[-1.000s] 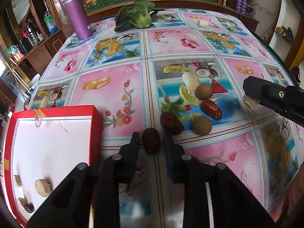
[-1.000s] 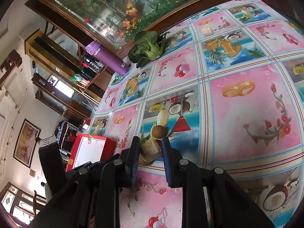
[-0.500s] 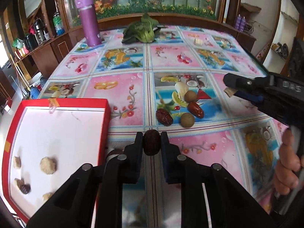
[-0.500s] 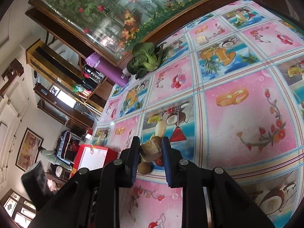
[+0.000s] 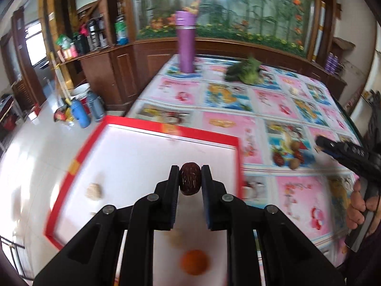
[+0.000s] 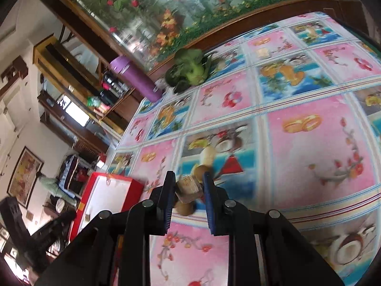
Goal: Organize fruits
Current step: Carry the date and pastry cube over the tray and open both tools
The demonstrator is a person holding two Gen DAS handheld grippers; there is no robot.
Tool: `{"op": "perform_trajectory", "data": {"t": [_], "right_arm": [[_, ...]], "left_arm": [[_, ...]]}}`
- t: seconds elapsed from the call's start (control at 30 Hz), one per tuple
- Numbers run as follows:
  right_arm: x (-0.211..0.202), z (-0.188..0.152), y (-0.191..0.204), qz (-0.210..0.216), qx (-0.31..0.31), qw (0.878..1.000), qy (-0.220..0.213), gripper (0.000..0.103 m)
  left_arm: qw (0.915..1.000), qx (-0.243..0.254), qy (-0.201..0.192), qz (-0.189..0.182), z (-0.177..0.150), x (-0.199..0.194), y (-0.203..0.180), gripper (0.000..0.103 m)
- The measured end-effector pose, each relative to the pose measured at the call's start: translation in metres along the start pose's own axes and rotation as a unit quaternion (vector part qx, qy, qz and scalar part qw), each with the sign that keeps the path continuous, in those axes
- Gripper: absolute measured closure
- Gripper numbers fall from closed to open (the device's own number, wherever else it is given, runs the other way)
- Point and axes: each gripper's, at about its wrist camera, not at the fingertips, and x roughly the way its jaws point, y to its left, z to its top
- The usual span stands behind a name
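The left claw [image 5: 190,181], which a second ago straddled the date [image 5: 190,181] on the tablecloth [image 5: 300,190], has since lifted it and swung over the red box [image 5: 147,125]. That means the pick is done and, as I judge it, only the drop is left for this fruit.

The date is clenched between the left claw's pads, upright, with the box's white floor directly below and ahead of the tips. A pale lump [image 5: 94,191] lies to the claw's left in the box; an orange fruit [image 5: 194,265] sits behind the tips, under the claw's body.

The right claw [image 6: 188,188] grasps a tan chunk [image 6: 188,188] and has risen off the cloth. A brown fruit [image 6: 184,208] sits just below its tips, another [image 6: 200,171] just ahead; the box lies to its left.
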Motion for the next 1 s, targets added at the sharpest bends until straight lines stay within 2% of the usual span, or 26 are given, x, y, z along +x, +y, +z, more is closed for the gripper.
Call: {"op": "perform_trajectory", "data": {"t": [0.13,0.3,0.47,0.6,0.7,1.0], "right_arm": [[0.023,-0.002,0.045,0.033,-0.032,0.999,0.028,0.081],[0.065,-0.010,0.115,0.066,-0.080,0.992,0.068,0.081],[0.103,-0.032,0.165,0.031,-0.150,0.984,0.091,0.081],[0.123,-0.045,0.174,-0.016,-0.188,0.977,0.099,0.081],[0.132,-0.048,0.170,-0.038,-0.194,0.974,0.113,0.081],[0.148,-0.059,0.171,-0.051,-0.203,0.969,0.134,0.081]], "left_arm": [[0.9987,-0.015,-0.003,0.049,0.013,0.003,0.049,0.083],[0.9976,-0.025,0.015,0.063,0.015,0.021,0.079,0.083],[0.9972,-0.014,0.049,0.055,0.008,0.050,0.077,0.083],[0.9963,-0.008,0.073,0.045,0.003,0.069,0.071,0.083],[0.9960,-0.003,0.079,0.041,0.000,0.074,0.066,0.083],[0.9956,0.004,0.077,0.053,-0.004,0.080,0.060,0.083]]}}
